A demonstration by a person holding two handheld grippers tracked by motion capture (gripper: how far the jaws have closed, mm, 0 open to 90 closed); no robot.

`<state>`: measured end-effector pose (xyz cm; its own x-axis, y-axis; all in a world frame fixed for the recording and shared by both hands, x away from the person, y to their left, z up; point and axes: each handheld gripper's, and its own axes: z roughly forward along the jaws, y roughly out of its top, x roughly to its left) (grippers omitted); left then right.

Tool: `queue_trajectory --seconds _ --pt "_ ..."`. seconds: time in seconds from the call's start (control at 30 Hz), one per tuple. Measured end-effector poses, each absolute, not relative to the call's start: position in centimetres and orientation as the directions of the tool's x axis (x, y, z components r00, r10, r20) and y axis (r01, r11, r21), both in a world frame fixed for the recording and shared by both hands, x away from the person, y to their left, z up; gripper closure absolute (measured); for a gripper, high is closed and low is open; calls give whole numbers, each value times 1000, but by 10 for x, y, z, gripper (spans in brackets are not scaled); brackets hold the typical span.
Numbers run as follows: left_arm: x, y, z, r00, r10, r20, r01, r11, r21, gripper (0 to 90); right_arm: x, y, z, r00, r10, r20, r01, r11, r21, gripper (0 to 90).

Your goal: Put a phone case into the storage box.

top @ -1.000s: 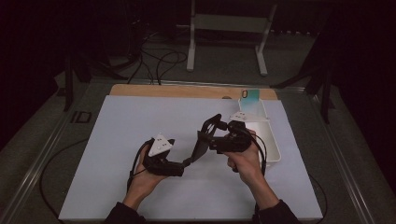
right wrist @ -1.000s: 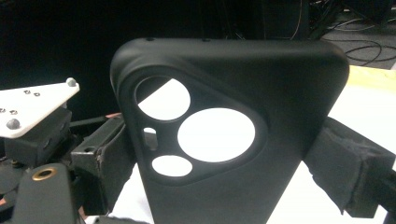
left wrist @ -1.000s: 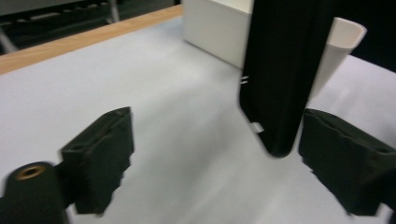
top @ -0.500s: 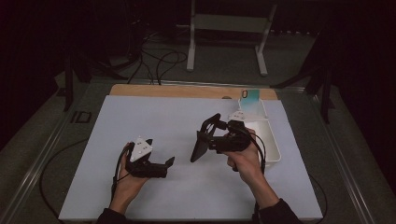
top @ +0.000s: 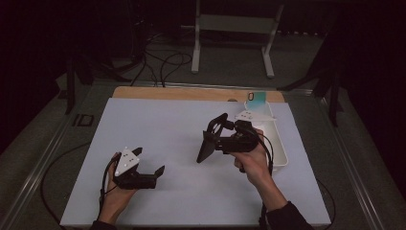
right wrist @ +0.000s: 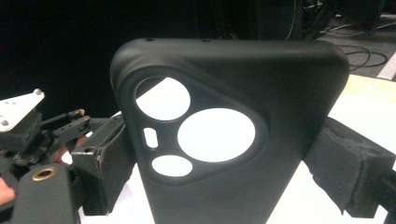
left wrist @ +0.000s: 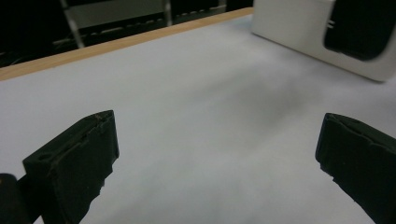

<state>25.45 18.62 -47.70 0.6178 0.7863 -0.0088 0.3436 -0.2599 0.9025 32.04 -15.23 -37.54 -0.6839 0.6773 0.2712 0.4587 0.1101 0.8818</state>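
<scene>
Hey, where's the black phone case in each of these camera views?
High view: black phone case right of centre, clamped in the right gripper.
Left gripper view: upper right corner.
Right gripper view: centre, between the jaws.
Shared landmark: white table.

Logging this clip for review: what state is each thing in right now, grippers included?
Black soft phone case with camera cut-outs: empty, held up off the table, clamped by its sides.
Right hand-held gripper: shut on the case.
Left hand-held gripper: jaws wide apart after just opening, nothing between them, low over the table.
White rectangular plastic bin: upright on the table; contents unclear.
</scene>
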Motion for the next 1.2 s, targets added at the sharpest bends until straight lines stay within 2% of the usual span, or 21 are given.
queue_trajectory --seconds 0.47,1.2 --pt "239 209 -492 624 781 27 341 -304 889 1 328 -160 -372 -670 699 249 448 114 887 140" --pt "239 222 -497 597 802 -26 354 -234 905 2 353 -169 -364 -624 757 192 440 138 887 140"
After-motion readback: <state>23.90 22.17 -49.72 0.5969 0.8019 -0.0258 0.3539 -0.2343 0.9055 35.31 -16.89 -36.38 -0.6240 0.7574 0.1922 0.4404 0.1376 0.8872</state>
